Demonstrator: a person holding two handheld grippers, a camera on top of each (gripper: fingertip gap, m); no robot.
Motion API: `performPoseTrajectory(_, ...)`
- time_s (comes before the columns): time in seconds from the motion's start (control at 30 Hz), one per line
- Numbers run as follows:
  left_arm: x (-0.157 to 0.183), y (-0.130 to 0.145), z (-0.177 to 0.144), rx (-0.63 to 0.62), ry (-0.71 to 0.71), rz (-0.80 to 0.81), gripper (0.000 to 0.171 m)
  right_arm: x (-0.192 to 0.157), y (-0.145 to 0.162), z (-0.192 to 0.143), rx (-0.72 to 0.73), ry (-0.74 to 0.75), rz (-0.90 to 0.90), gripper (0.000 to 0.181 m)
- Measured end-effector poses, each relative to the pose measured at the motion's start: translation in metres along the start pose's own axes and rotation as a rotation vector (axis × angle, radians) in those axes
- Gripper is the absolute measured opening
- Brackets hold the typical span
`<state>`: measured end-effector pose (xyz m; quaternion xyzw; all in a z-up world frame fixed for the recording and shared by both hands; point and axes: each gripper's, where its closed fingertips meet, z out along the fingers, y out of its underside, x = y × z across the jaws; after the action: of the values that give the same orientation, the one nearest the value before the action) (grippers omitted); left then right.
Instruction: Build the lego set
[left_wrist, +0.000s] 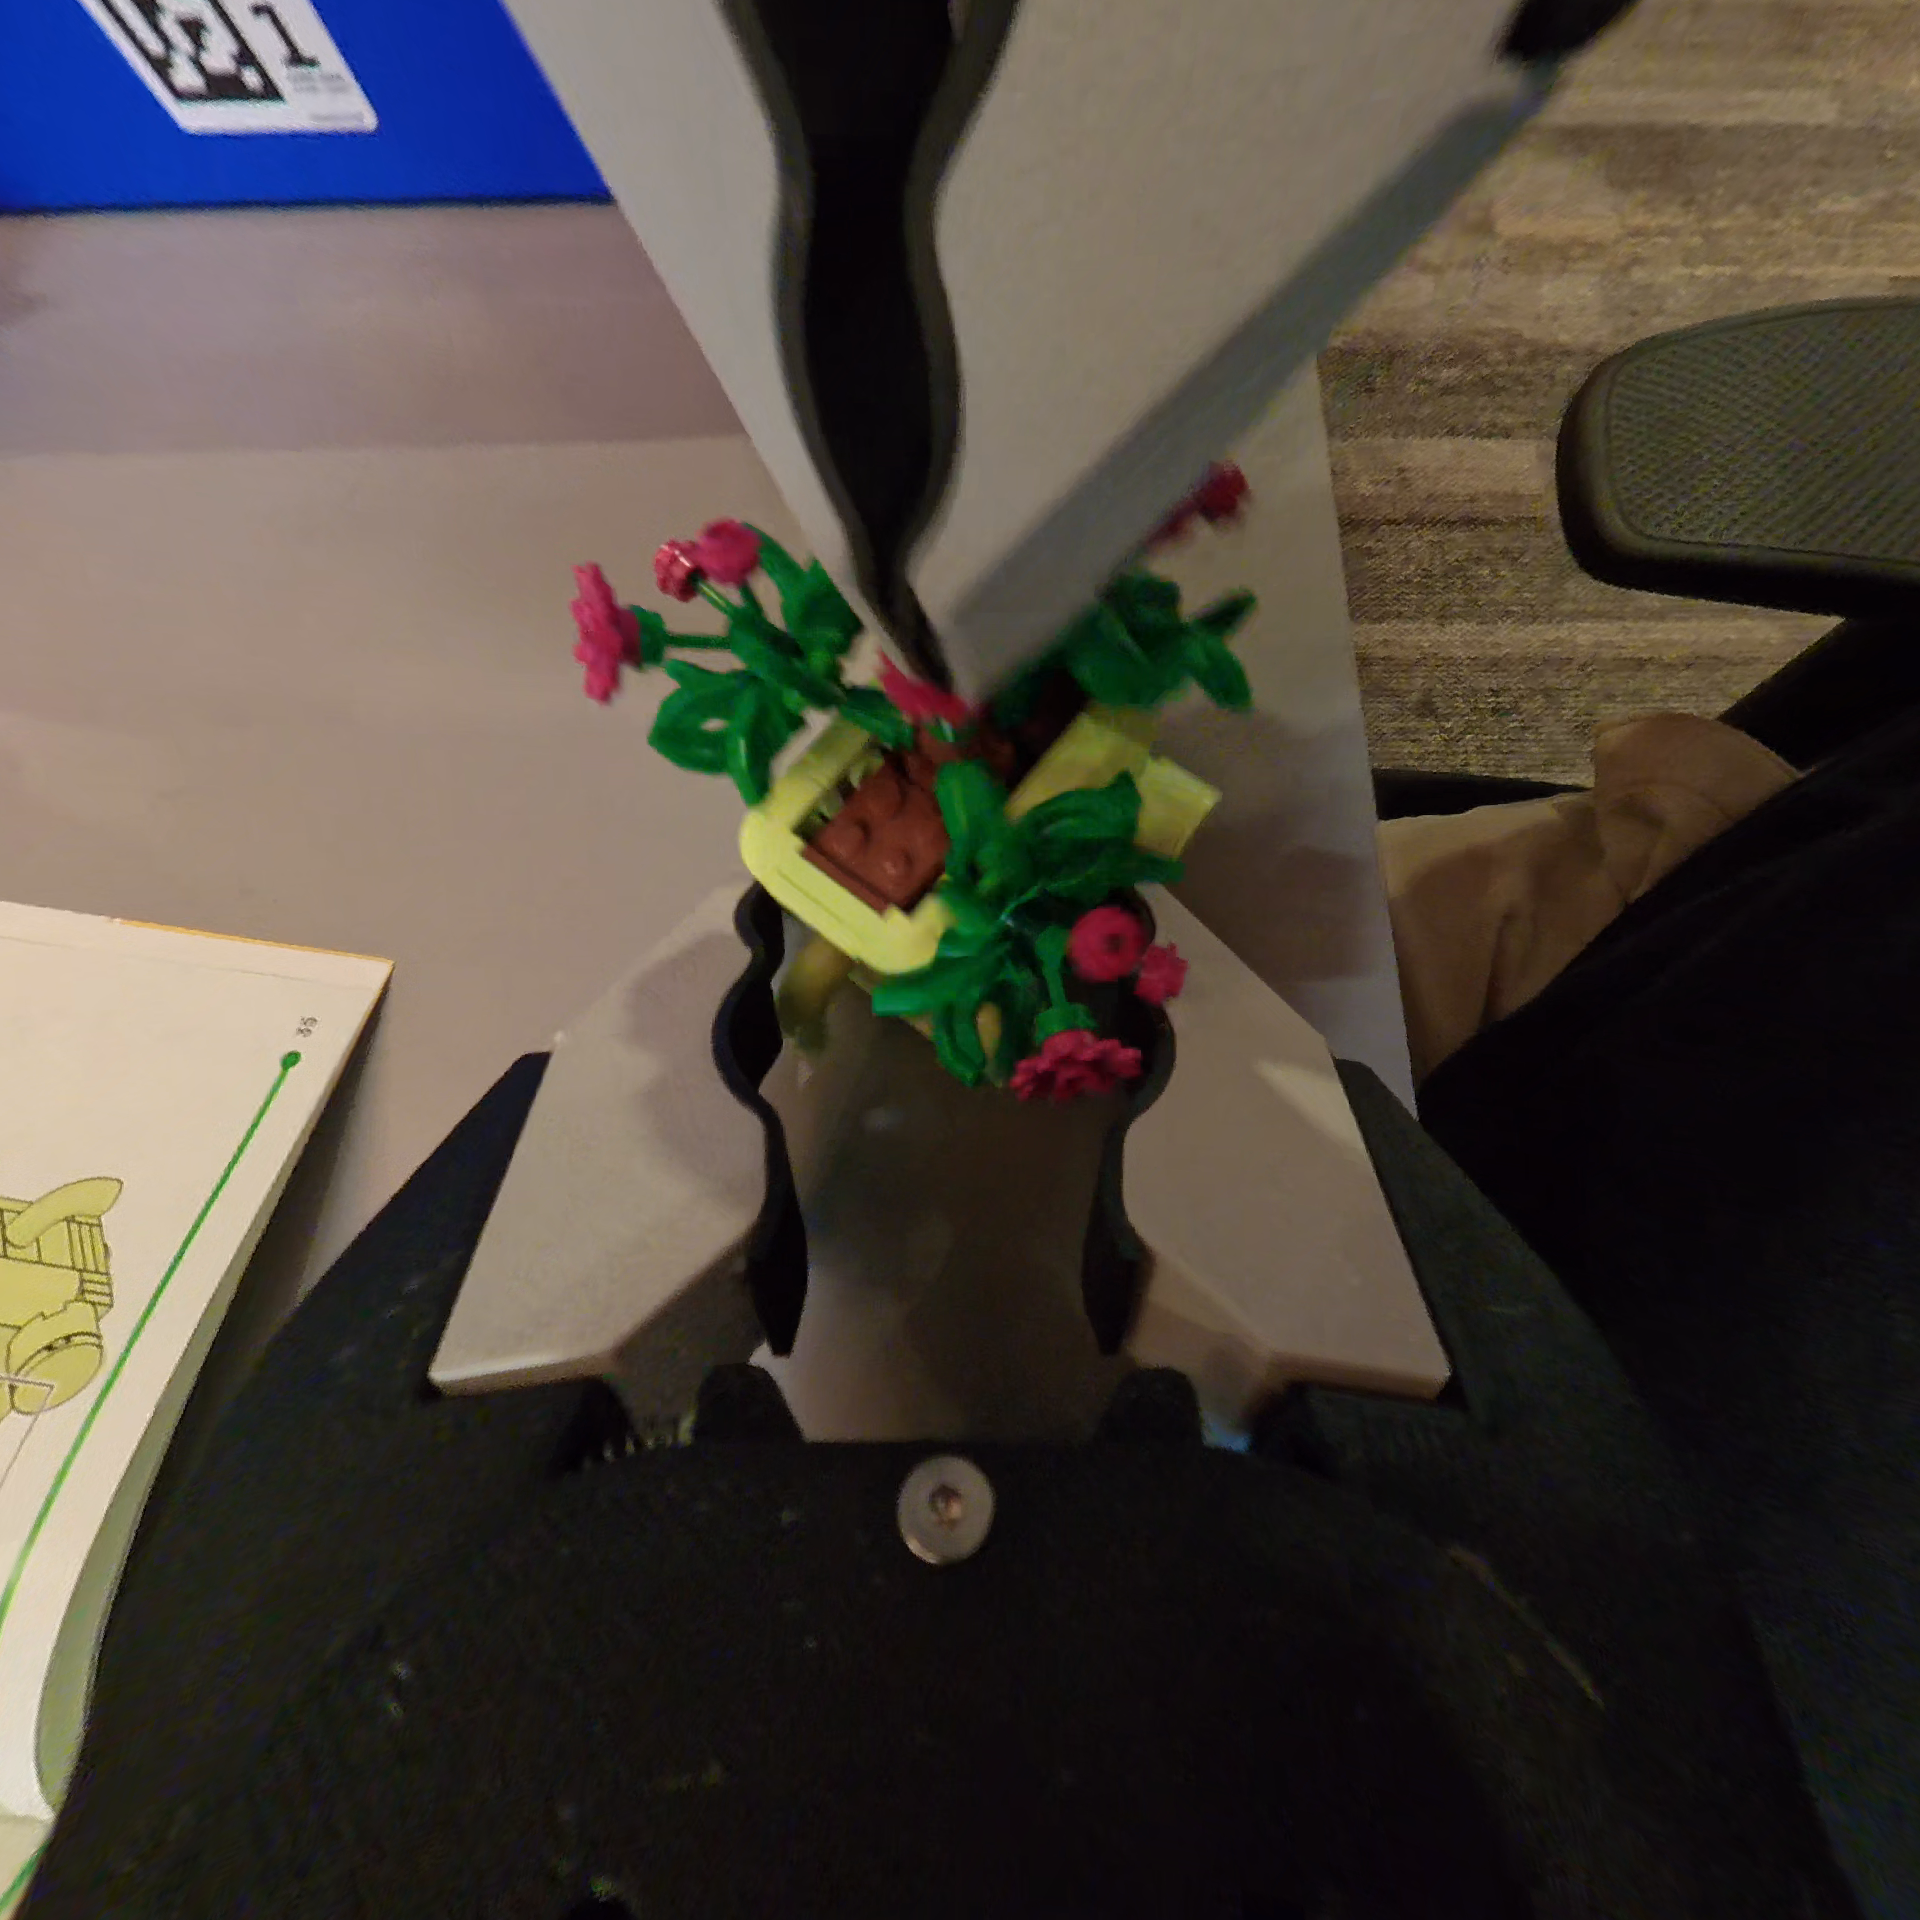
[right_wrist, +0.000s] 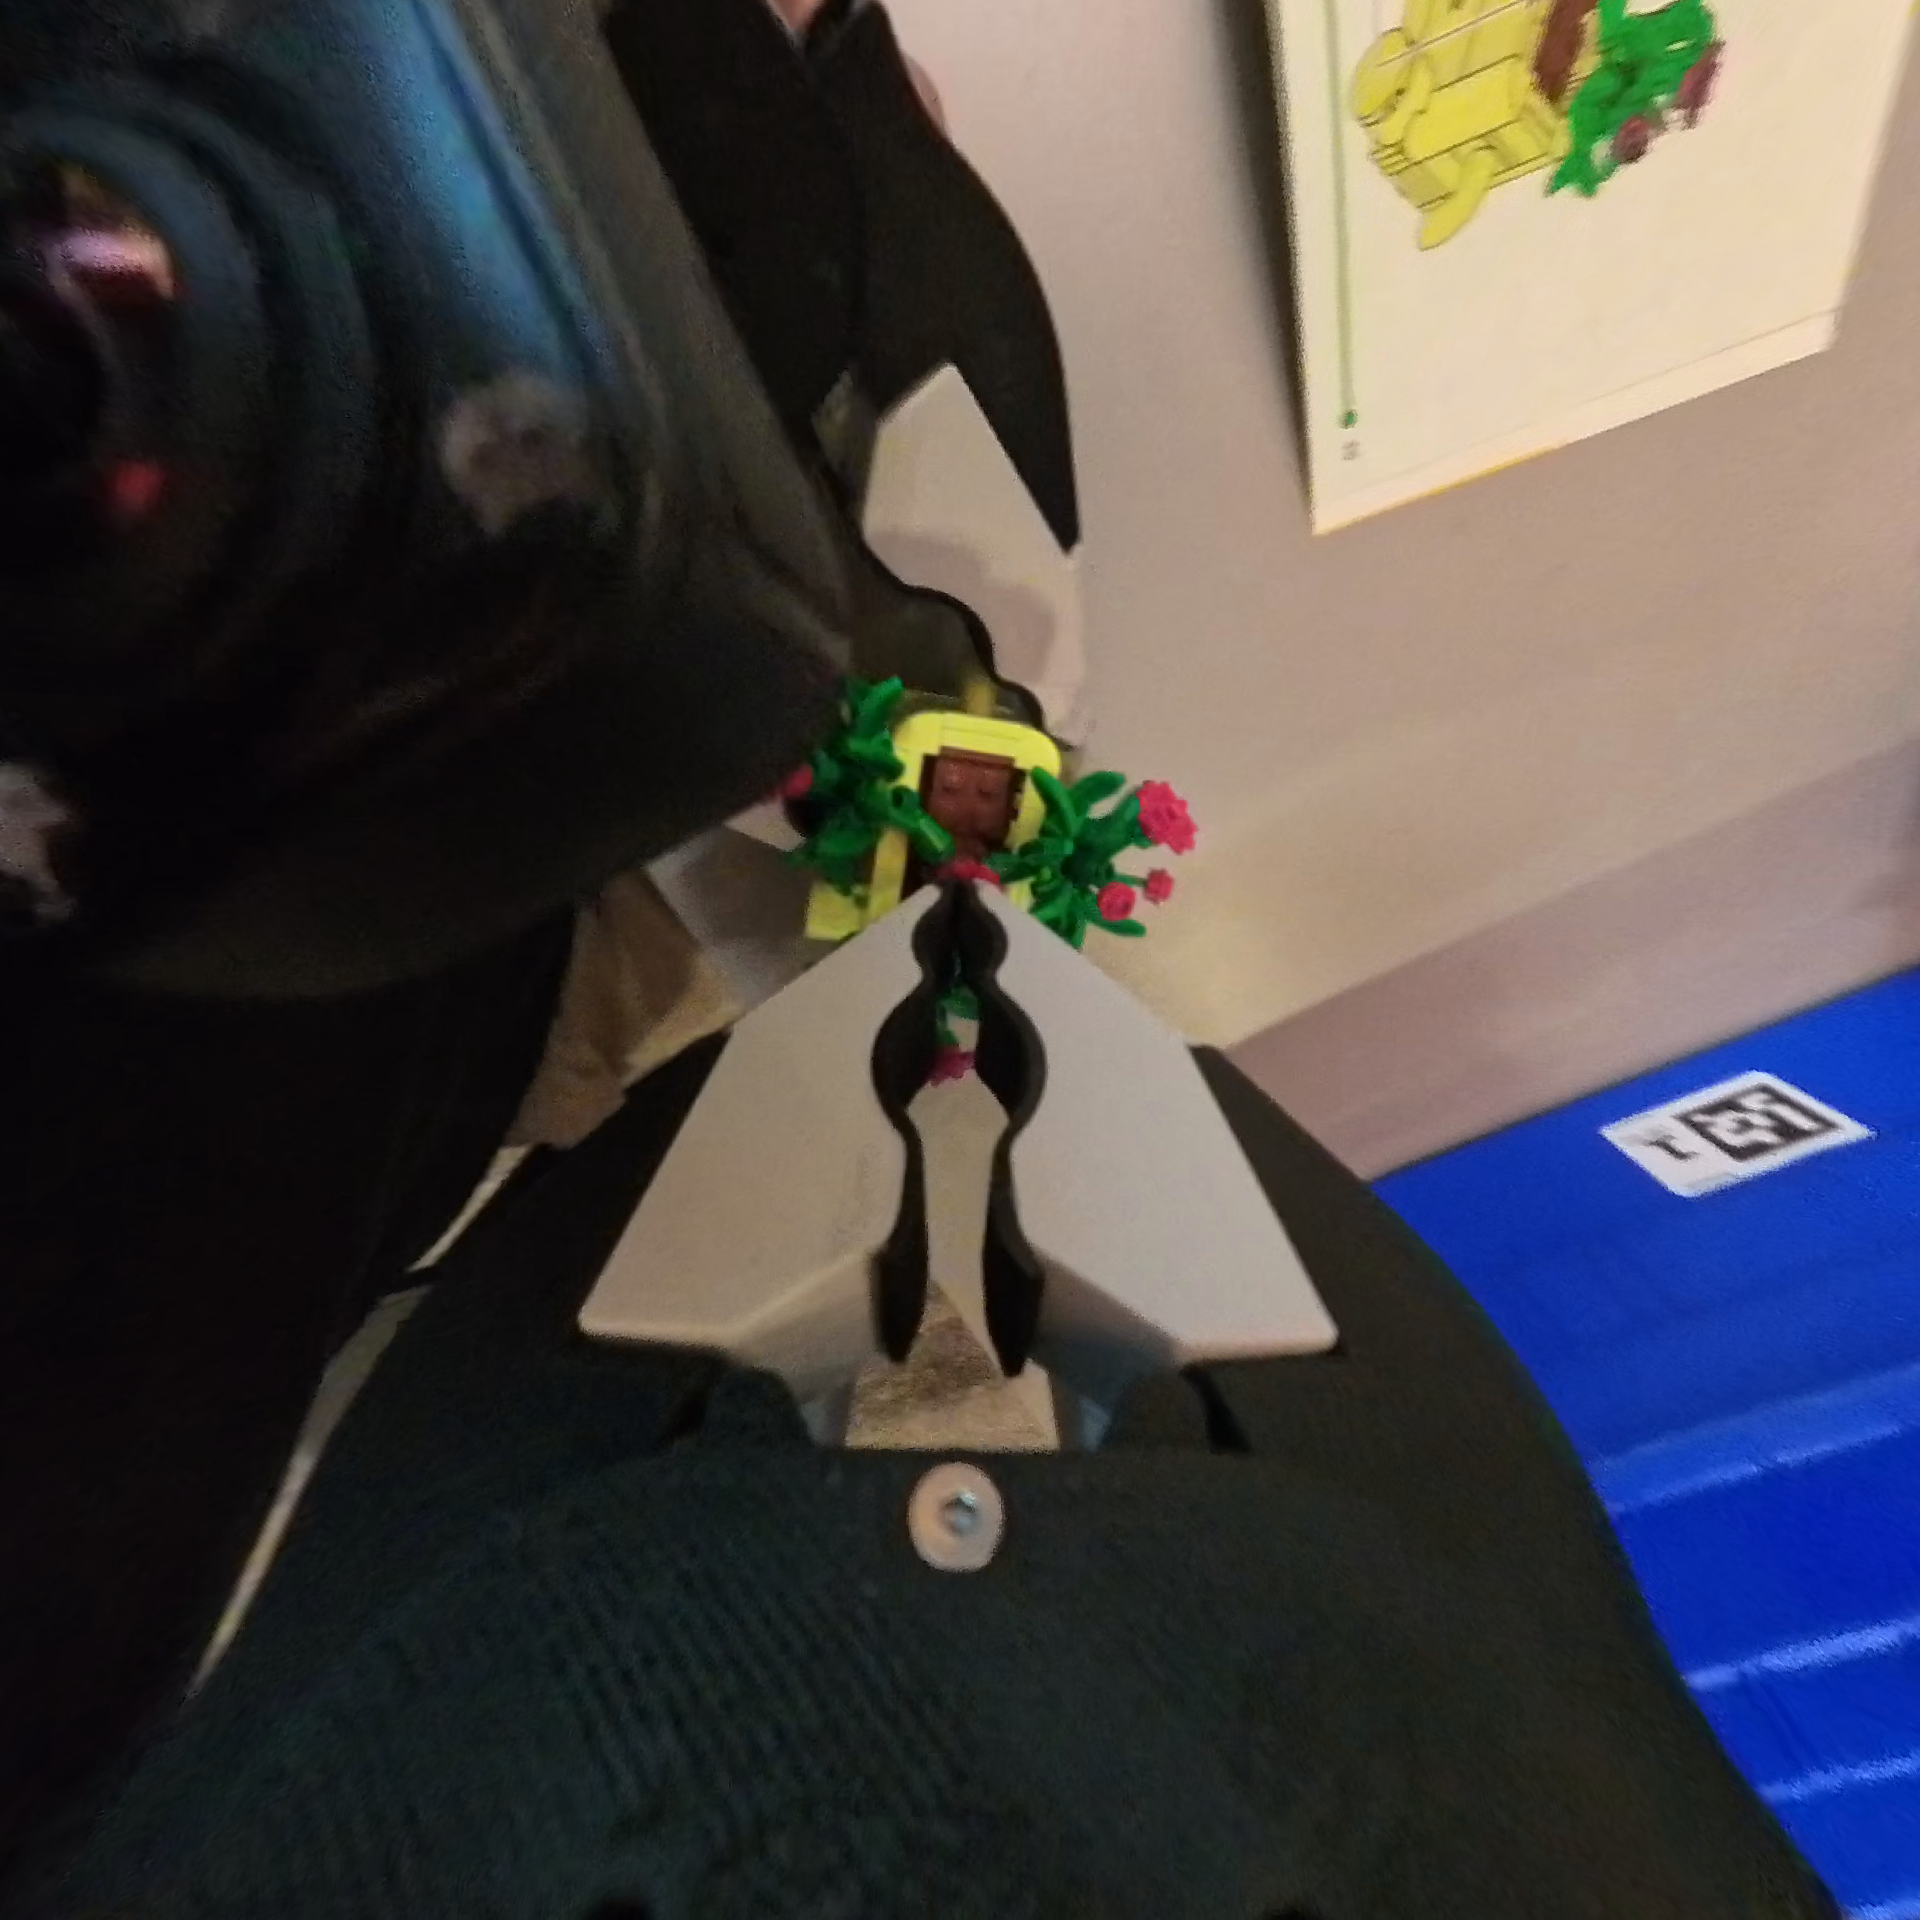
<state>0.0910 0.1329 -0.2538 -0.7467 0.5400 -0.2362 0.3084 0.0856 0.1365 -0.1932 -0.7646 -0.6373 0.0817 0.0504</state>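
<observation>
Left fingers (left_wrist: 940, 997) clamp the planter (left_wrist: 831, 883), base hidden; right fingers (right_wrist: 954, 894) pinch a blurred flower stem (right_wrist: 956, 1023)

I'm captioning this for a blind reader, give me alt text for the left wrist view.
The left hand-held gripper holds a yellow lego planter with green leaves and pink flowers, while the right hand-held gripper pinches a pink flower piece over its brown top. An instruction booklet lies left.

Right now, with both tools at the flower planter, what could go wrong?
1. The right tool pushes a flower piece onto the brown studs; off-centre pressure might tilt the yellow-green planter in the left tool.
2. Its fingers crowd the green stems, which may pop off.
3. A dropped piece could fall past the table edge.
</observation>
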Motion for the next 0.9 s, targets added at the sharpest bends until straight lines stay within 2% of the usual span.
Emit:
performPoseTrajectory(0.3,-0.001,0.000,0.000,0.000,0.006,-0.016,0.061,0.005,0.000,0.000,0.004,-0.013,0.017,0.000)
performPoseTrajectory(0.6,-0.001,0.001,-0.001,0.001,0.005,-0.022,0.061,0.003,-0.004,-0.002,0.067,-0.020,0.022,0.000)
performPoseTrajectory(0.9,-0.001,0.007,-0.007,0.001,-0.010,-0.036,0.061,0.013,-0.016,-0.030,0.259,0.082,0.038,0.006)
